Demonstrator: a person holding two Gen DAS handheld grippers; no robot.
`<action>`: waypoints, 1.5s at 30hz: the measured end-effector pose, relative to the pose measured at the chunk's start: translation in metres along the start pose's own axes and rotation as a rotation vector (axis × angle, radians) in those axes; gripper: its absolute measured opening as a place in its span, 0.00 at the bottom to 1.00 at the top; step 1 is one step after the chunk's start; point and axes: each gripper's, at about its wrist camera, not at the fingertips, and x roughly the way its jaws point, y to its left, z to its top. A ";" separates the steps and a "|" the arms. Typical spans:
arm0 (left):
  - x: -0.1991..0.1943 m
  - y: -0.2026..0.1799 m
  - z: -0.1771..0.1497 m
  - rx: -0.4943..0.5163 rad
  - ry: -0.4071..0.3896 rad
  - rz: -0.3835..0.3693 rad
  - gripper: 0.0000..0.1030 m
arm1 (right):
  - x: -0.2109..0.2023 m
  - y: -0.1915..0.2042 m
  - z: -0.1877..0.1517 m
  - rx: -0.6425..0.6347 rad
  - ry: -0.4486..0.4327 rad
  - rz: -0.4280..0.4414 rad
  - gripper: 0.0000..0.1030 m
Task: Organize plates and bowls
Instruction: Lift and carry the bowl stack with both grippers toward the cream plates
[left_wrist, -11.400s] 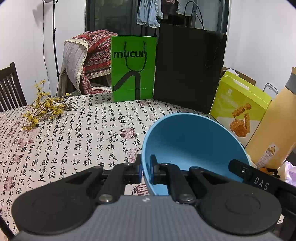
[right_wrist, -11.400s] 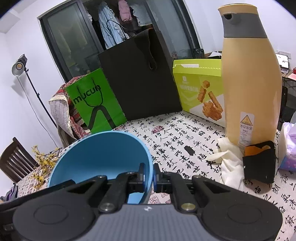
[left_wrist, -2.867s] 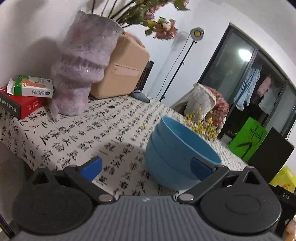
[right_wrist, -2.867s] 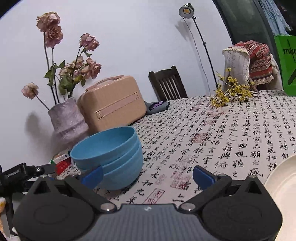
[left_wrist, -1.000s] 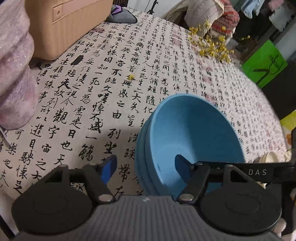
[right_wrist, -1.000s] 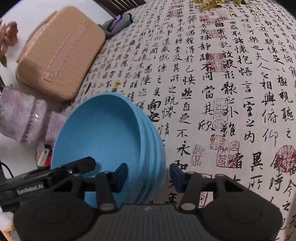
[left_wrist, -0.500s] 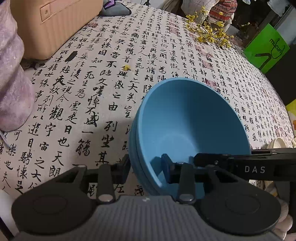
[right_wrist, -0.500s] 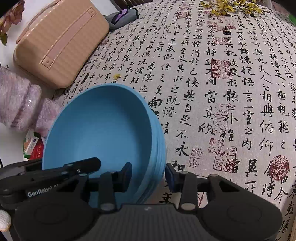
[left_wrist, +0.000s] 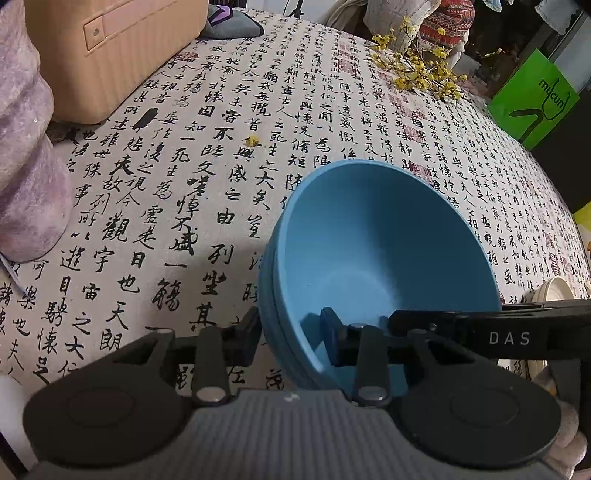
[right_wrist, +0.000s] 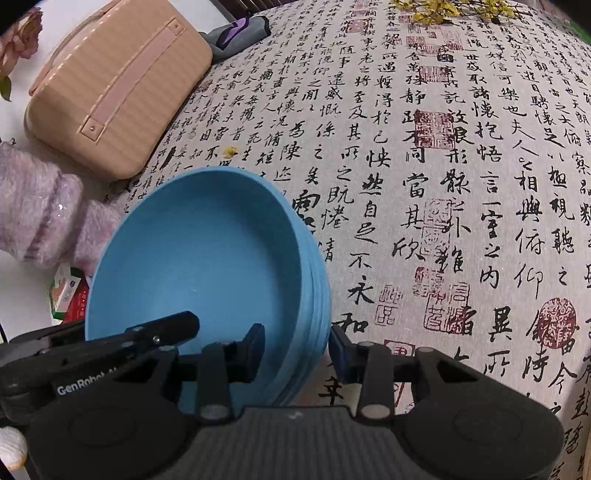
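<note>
A stack of blue bowls (left_wrist: 388, 240) sits on the calligraphy-print tablecloth (left_wrist: 207, 155), nested one inside another. My left gripper (left_wrist: 290, 334) is shut on the stack's near rim, one pad outside the wall and one inside the top bowl. In the right wrist view the same stack (right_wrist: 203, 251) fills the lower left. My right gripper (right_wrist: 297, 347) is shut on the opposite rim, its left pad inside and its right pad against the outer edges. Each view shows the other gripper's arm reaching across the bowl.
A beige hard case (left_wrist: 110, 44) and a fuzzy purple vase (left_wrist: 26, 166) stand along the left table edge. Yellow flower sprigs (left_wrist: 417, 70) and a green bag (left_wrist: 535, 99) lie far back. A white plate (left_wrist: 554, 291) sits at right. A small red-green box (right_wrist: 66, 295) is beside the vase.
Both pairs of jaws have narrowed from wide apart to clamping the bowl stack's rim. Both hands have stayed almost in place.
</note>
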 end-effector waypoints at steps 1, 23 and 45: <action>0.000 0.000 0.000 0.000 -0.002 0.000 0.34 | -0.001 0.000 0.000 -0.001 -0.001 0.000 0.36; -0.002 -0.021 -0.003 0.032 -0.021 -0.019 0.34 | -0.025 -0.013 -0.008 -0.002 -0.038 -0.006 0.36; 0.006 -0.054 -0.002 0.093 -0.026 -0.052 0.34 | -0.049 -0.038 -0.019 0.043 -0.080 -0.027 0.36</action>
